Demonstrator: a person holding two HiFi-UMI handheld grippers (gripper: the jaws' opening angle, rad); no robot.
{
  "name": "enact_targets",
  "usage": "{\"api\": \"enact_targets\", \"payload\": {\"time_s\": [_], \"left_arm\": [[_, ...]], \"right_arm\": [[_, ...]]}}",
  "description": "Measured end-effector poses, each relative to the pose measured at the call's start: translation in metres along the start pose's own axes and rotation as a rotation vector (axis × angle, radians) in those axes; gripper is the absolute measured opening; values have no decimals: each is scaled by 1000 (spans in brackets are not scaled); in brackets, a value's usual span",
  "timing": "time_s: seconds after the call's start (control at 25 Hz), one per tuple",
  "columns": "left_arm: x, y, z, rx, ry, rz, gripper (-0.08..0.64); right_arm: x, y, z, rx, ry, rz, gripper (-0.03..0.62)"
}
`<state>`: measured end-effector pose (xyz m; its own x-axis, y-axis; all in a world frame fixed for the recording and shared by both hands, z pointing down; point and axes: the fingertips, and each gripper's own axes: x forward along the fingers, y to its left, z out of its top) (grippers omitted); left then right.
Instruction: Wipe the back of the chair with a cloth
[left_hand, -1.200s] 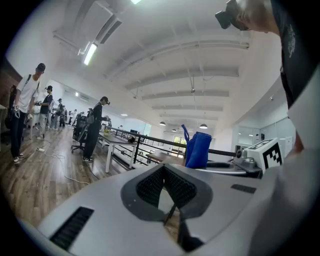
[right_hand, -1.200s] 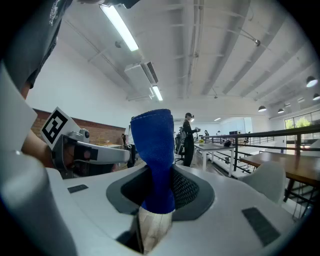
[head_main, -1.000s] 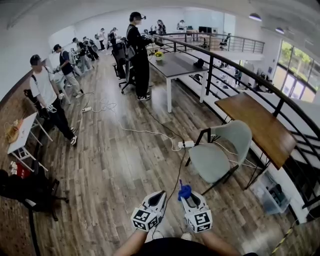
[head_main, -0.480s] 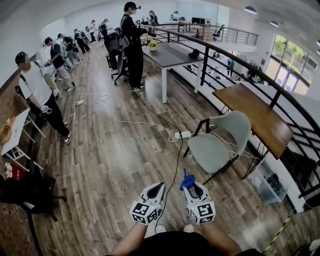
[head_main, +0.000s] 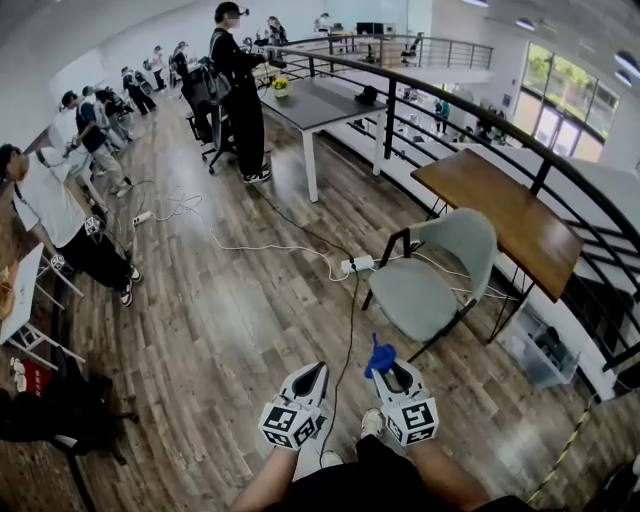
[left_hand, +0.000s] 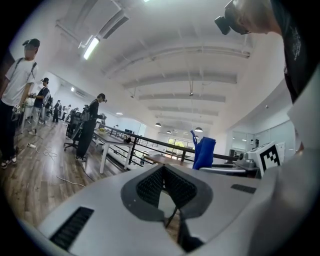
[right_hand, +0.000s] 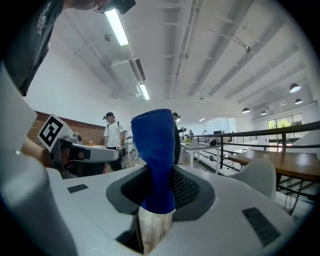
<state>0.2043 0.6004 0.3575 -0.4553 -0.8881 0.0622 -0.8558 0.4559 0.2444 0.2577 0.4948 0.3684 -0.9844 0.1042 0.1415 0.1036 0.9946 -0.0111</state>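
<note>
Far left, along the brick wall: several people (head_main: 50, 215), well apart from the work.

Low in the middle of the head view: the white left gripper with its marker cube (head_main: 313, 372), jaws brought together on nothing, tips meeting in the left gripper view. Just beside it, the matching white right gripper (head_main: 388, 368), clamped on a bright blue fabric cloth (head_main: 378, 354) that stands up out of the jaws as a rolled tuft.

Further right: a pale grey-green shell chair on black legs (head_main: 428, 292), seat turned toward the grippers, backrest toward a brown wooden table (head_main: 505, 225). Cloth and chair well apart, so no wiping begun.

Looks like the approach step: cloth in hand, chair not yet reached. Next move probably calls for stepping forward and to the right, then raising the cloth to the backrest and laying it flat against the shell.

In the way: a black cable (head_main: 349, 320) trailing across the wood floor from a white power strip (head_main: 357, 264), right on the path to the chair. Behind the backrest, the table edge and a black metal railing (head_main: 470, 128), leaving little room on that side. Under the table, a clear plastic box (head_main: 540, 358).
</note>
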Motion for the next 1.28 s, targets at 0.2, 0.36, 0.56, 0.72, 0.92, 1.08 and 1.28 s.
{"api": "enact_targets", "payload": {"time_s": [0.2, 0.36, 0.56, 0.72, 0.92, 1.08, 1.28], "left_arm": [[48, 8, -1, 4, 20, -6, 6], [97, 15, 5, 1, 25, -10, 6], [156, 9, 4, -16, 53, -33, 6], [182, 11, 7, -17, 78, -30, 6], [203, 21, 7, -6, 105, -18, 6], [222, 26, 7, -3, 113, -34, 6], [253, 46, 18, 7, 92, -66, 6]], "right_arm": [[22, -44, -2, 20, -19, -19, 110], [41, -87, 8, 17, -55, -40, 110], [64, -128, 8, 16, -46, -22, 110], [75, -148, 4, 44, -33, -2, 110], [90, -165, -2, 39, -20, 11, 110], [106, -177, 1, 42, -26, 13, 110], [135, -191, 3, 25, -20, -4, 110]]}}
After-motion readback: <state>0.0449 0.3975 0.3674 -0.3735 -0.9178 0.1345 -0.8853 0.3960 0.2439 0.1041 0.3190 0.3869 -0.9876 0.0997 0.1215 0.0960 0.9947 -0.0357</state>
